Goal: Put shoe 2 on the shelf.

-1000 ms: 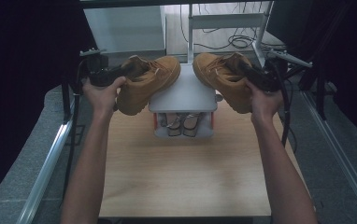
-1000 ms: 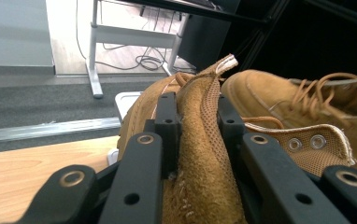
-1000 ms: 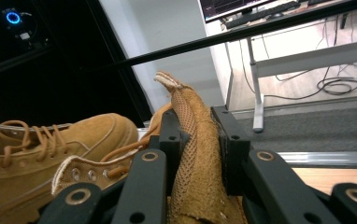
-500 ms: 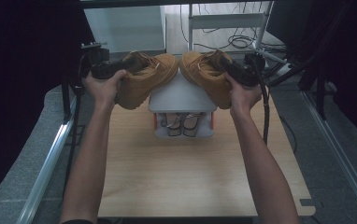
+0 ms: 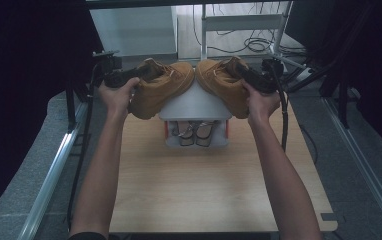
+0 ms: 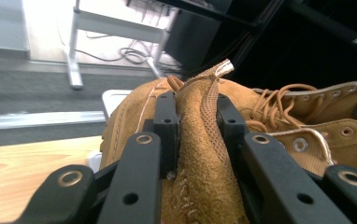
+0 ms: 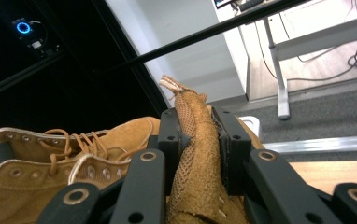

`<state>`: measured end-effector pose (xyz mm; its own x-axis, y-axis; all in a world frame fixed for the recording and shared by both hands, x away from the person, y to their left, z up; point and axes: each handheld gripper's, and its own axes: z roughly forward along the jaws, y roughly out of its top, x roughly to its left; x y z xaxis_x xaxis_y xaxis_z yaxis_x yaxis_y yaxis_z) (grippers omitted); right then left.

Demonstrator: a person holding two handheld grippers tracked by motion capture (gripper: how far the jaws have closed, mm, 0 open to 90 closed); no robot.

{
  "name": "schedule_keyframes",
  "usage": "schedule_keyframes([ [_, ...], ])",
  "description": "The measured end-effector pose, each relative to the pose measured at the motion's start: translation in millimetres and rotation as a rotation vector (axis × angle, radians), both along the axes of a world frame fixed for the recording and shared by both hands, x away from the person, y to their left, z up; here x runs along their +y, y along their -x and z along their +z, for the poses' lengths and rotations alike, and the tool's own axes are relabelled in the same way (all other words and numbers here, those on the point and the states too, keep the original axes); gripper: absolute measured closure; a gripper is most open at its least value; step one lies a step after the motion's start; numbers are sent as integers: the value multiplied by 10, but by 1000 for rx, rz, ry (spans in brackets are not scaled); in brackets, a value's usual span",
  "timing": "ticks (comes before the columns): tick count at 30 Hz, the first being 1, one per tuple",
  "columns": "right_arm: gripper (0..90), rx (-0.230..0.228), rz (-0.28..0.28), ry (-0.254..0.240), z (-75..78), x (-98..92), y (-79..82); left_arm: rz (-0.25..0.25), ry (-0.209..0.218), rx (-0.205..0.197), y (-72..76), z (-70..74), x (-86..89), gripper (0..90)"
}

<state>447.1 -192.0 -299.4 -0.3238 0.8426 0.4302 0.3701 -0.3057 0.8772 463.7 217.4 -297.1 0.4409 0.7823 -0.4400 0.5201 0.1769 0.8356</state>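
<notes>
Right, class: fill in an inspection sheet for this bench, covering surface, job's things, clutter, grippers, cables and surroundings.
Surface: wooden table, bare near the person.
Job's things: left boot and right boot, toes nearly meeting above a white rack holding dark shoes.
Clutter: nothing seen.
Grippers: left gripper and right gripper each clamp a boot's heel edge.
Cables: one trails from the right gripper.
Surroundings: dark curtains, floor cables.

My high view looks forward and down over the tabletop; both gripper views sit close, sharing the boots.
</notes>
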Motion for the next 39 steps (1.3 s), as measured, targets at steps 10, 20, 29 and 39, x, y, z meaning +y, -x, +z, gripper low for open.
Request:
schedule_keyframes([
  [10,722,30,39,52,32,-39,-74,-8,9,27,-59,-74,58,736],
  [20,662,15,70,102,27,-98,-104,-34,-17,19,-85,-79,110,675],
  [29,579,8,91,166,16,-143,-145,-38,-12,8,-93,-89,106,631],
  [39,487,-4,107,183,-11,-172,-153,-47,-17,-12,-103,-107,139,517],
])
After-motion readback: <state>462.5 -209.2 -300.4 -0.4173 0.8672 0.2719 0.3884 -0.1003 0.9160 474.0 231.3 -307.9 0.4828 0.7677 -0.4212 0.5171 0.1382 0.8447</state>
